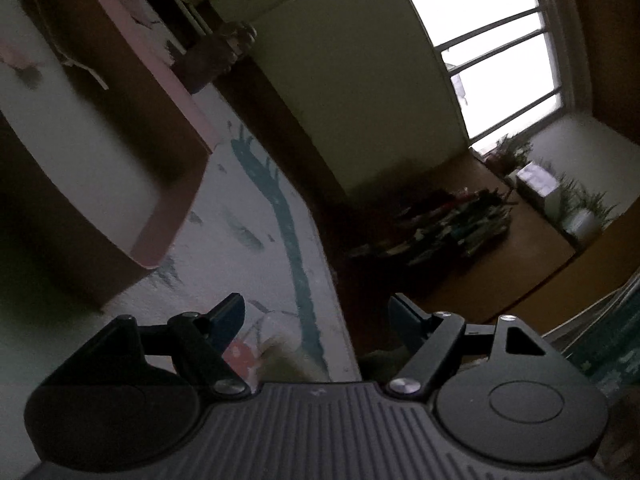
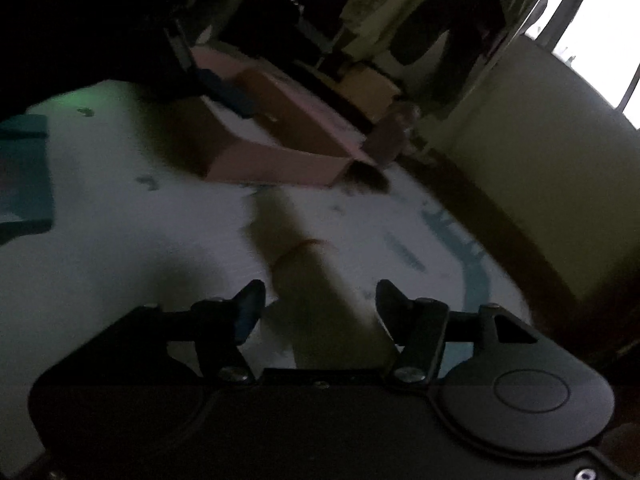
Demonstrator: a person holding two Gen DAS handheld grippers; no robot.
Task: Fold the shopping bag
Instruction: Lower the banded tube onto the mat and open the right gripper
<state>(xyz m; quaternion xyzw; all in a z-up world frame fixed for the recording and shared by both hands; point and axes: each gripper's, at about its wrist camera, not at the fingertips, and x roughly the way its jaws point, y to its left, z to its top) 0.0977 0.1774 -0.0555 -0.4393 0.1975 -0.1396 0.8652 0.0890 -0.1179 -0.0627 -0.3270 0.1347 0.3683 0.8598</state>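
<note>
Pink-and-brown shopping bag standing open on table; both grippers' jaws wide, empty.

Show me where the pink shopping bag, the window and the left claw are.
pink shopping bag (image 1: 168, 236): left wrist view, pink rim at its corner.
window (image 1: 492, 40): left wrist view, bright upper pane.
left claw (image 1: 316, 316): left wrist view, midway between fingertips.

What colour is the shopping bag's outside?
Pink outside, brown inside; the shopping bag shows best in the left wrist view.
</note>
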